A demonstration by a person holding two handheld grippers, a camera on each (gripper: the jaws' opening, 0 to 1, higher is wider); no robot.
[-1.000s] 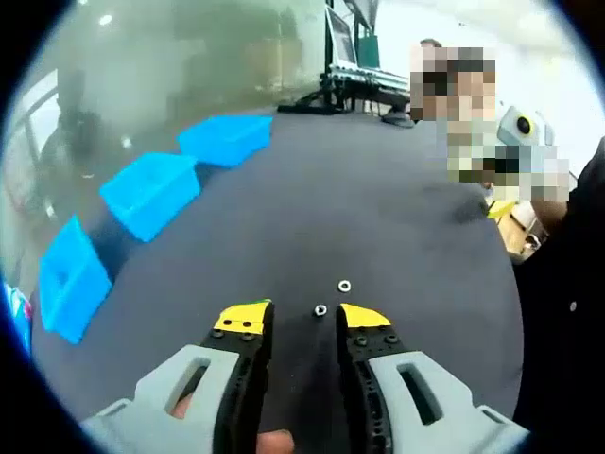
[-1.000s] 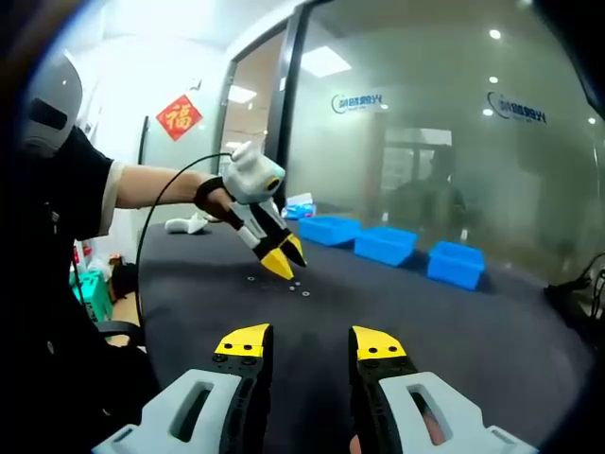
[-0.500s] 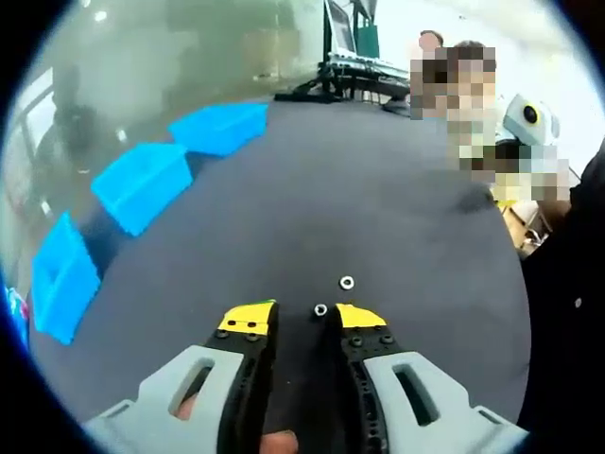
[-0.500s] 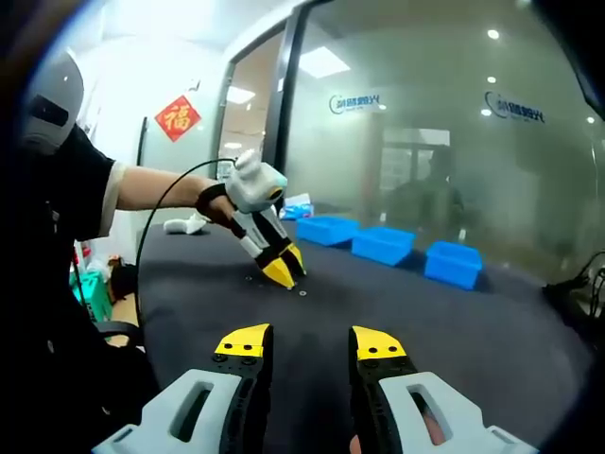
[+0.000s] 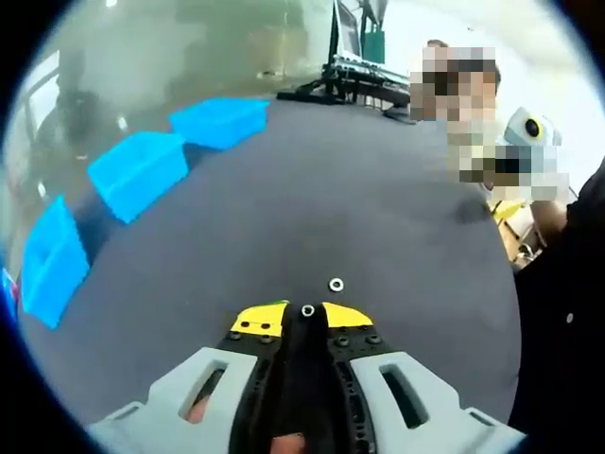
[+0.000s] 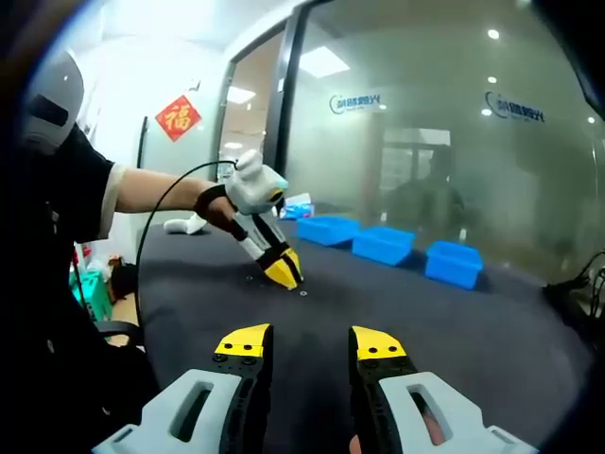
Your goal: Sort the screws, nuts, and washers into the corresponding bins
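The table [image 5: 378, 189] has a dark, matte top. Three blue bins [image 5: 137, 170] stand in a row along its far edge, apart from one another, also seen in the right gripper view [image 6: 386, 244]. Two small silver ring-shaped fasteners lie on the bare surface, well apart from the bins: one [image 5: 307, 310] at the near edge of the view and another [image 5: 337, 285] just beyond it. Dark equipment and cables [image 5: 350, 80] sit at the far end.

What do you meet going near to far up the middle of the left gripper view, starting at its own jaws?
Left gripper, jaws closed on a small nut → a second small ring-shaped piece lying apart on the dark table → bare tabletop → dark equipment at the table's far edge.
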